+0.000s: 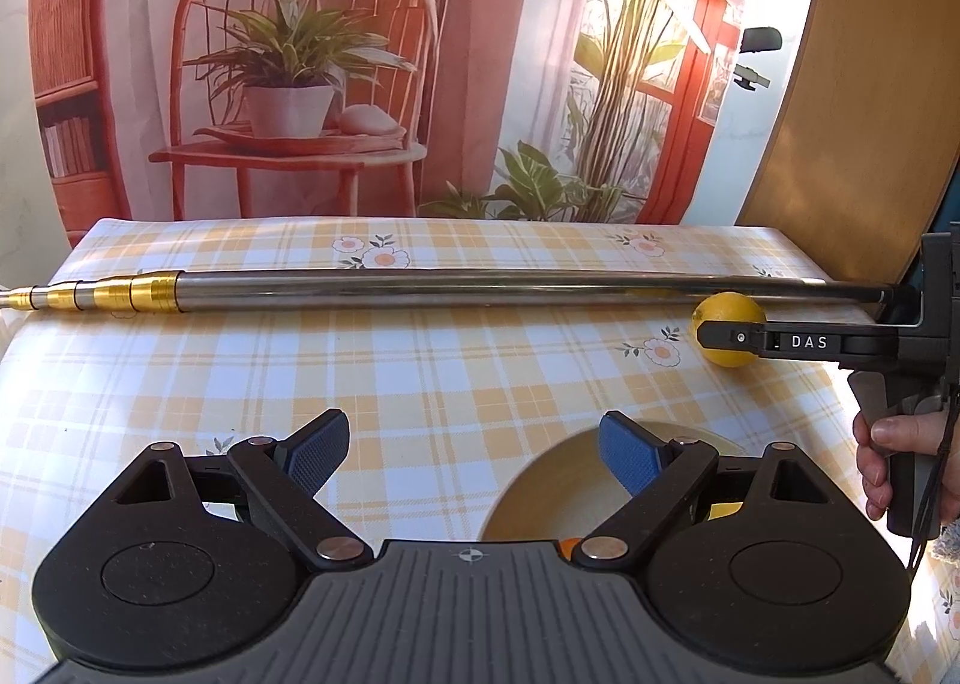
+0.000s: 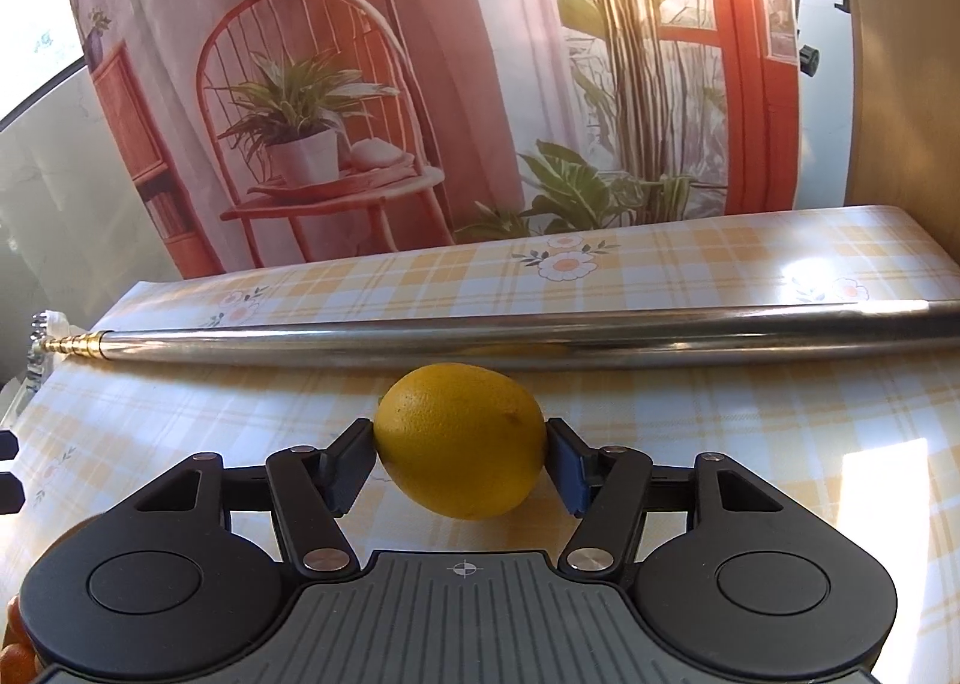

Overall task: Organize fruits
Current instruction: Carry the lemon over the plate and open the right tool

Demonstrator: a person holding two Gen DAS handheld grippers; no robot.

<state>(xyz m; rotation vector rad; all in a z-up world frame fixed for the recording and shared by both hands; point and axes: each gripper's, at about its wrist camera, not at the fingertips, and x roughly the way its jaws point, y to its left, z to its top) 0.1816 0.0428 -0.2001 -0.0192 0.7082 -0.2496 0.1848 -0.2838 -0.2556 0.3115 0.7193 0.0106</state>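
Note:
A yellow lemon (image 2: 462,438) sits between the blue pads of my right gripper (image 2: 459,459), which is shut on it just in front of a metal pole. I cannot tell whether it rests on the cloth or hangs just above. From the left wrist view, the same lemon (image 1: 729,324) shows at the far right, with the right gripper (image 1: 717,337) across it and a person's hand (image 1: 888,462) on its handle. My left gripper (image 1: 474,441) stands open and empty above a round tan plate (image 1: 540,495). Bits of orange fruit (image 1: 570,545) peek out from under the gripper body.
A long telescopic metal pole (image 1: 450,288) with a gold end lies across the checked tablecloth (image 1: 360,372), behind the lemon. A printed backdrop (image 1: 300,84) hangs behind the table, and a wooden panel (image 1: 852,114) stands at the right. Orange objects (image 2: 12,642) show at the right wrist view's lower left.

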